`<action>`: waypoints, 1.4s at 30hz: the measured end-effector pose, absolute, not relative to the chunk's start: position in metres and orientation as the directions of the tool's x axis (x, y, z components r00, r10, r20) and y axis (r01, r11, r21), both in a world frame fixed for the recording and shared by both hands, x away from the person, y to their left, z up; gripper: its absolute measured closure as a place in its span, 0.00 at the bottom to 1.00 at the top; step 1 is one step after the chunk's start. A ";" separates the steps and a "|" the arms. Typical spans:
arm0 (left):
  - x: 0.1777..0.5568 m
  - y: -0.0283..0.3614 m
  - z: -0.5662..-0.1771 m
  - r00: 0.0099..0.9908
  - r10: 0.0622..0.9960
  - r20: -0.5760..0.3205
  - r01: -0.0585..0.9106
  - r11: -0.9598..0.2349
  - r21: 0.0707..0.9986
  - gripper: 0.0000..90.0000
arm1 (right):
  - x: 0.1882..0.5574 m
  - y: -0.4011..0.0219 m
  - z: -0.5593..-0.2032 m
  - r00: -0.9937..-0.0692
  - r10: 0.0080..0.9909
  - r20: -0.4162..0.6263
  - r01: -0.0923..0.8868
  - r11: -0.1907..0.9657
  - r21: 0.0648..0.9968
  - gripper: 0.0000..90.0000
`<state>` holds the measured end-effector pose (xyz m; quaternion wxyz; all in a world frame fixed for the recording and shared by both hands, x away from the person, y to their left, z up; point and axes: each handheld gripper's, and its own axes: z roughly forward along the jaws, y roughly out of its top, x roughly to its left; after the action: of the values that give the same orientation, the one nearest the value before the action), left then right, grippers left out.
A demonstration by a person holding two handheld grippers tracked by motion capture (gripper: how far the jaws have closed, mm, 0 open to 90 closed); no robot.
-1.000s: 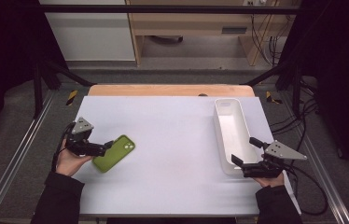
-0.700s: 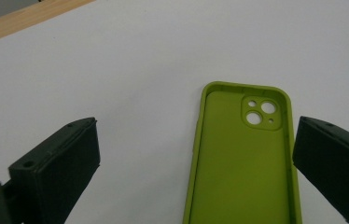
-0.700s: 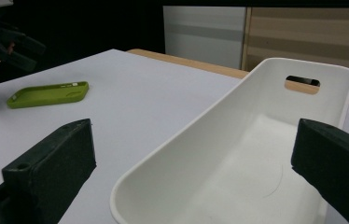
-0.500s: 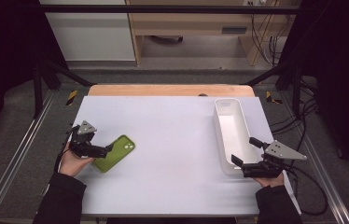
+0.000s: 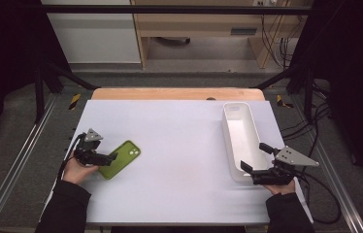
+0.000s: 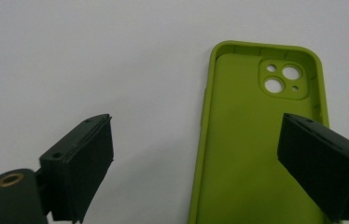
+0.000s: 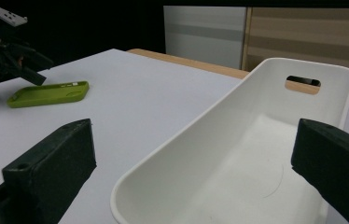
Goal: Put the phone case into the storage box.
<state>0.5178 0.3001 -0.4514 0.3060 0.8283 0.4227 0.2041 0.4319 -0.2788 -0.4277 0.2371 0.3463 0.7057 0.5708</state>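
Observation:
A lime-green phone case (image 5: 122,158) lies hollow side up on the white table (image 5: 179,145), its camera cut-outs at the far end (image 6: 282,79). My left gripper (image 5: 107,158) hovers low over the case's near end. Its jaws have just been closing a little, and it is still open (image 6: 197,137). One jaw is over bare table, the other over the case's right side, and neither pad presses on the case. My right gripper (image 5: 255,158) is open and straddles the near end of the white tray (image 5: 229,127), touching nothing (image 7: 191,158).
The long white tray (image 7: 275,65) has nothing in it and a handle slot in its far wall. A wooden strip (image 5: 174,93) edges the table's far side, with metal rails along both sides. My left gripper and hand (image 7: 21,56) appear far off in the right gripper view.
The left gripper has come down a little toward the case's near end. The right gripper and tray have not moved.

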 end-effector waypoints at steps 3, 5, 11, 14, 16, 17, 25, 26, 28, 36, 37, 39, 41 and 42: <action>0.518 0.301 -0.452 0.554 0.828 0.085 0.582 -0.459 0.672 0.19 | 0.432 -0.279 -0.428 -0.648 0.759 0.058 0.216 0.110 0.970 0.00; 0.518 0.302 -0.454 0.552 0.830 0.081 0.587 -0.456 0.669 0.25 | 0.432 -0.279 -0.428 -0.648 0.759 0.058 0.216 0.110 0.970 0.00; 0.519 0.306 -0.458 0.551 0.832 0.060 0.605 -0.449 0.658 0.40 | 0.432 -0.279 -0.428 -0.649 0.758 0.059 0.216 0.109 0.970 0.01; 0.519 0.304 -0.458 0.550 0.833 0.060 0.608 -0.449 0.655 0.47 | 0.432 -0.279 -0.428 -0.649 0.758 0.060 0.216 0.109 0.970 0.01; 0.520 0.304 -0.460 0.555 0.830 0.060 0.612 -0.456 0.646 0.50 | 0.432 -0.279 -0.428 -0.650 0.758 0.059 0.216 0.110 0.970 0.01; 0.520 0.304 -0.460 0.559 0.827 0.058 0.614 -0.459 0.642 0.51 | 0.432 -0.279 -0.428 -0.650 0.757 0.059 0.216 0.109 0.970 0.01; 0.521 0.305 -0.461 0.558 0.829 0.046 0.622 -0.454 0.637 0.69 | 0.432 -0.279 -0.428 -0.651 0.757 0.060 0.216 0.109 0.970 0.01; 0.521 0.305 -0.461 0.560 0.827 0.042 0.625 -0.456 0.633 0.69 | 0.432 -0.279 -0.428 -0.651 0.757 0.060 0.216 0.109 0.970 0.01; 0.521 0.305 -0.461 0.566 0.824 0.037 0.627 -0.459 0.630 0.73 | 0.432 -0.279 -0.428 -0.650 0.757 0.059 0.216 0.109 0.970 0.01; 0.521 0.305 -0.462 0.566 0.824 0.023 0.635 -0.454 0.625 0.80 | 0.432 -0.279 -0.428 -0.651 0.757 0.059 0.214 0.109 0.971 0.01; 0.521 0.306 -0.461 0.566 0.824 0.019 0.638 -0.453 0.622 0.82 | 0.432 -0.279 -0.428 -0.651 0.756 0.059 0.214 0.109 0.971 0.01; 0.521 0.306 -0.461 0.564 0.825 0.020 0.640 -0.452 0.621 0.85 | 0.432 -0.279 -0.428 -0.650 0.757 0.059 0.215 0.109 0.971 0.01; 0.521 0.306 -0.461 0.566 0.825 0.015 0.641 -0.451 0.621 0.86 | 0.432 -0.279 -0.428 -0.652 0.756 0.061 0.216 0.107 0.970 0.01; 0.521 0.306 -0.461 0.567 0.824 0.011 0.642 -0.450 0.620 0.88 | 0.432 -0.279 -0.428 -0.650 0.757 0.060 0.215 0.108 0.971 0.01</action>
<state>0.5215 0.3057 -0.4613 0.2883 0.8369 0.4379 0.1575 0.4319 -0.2789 -0.4277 0.2369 0.3446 0.7056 0.5721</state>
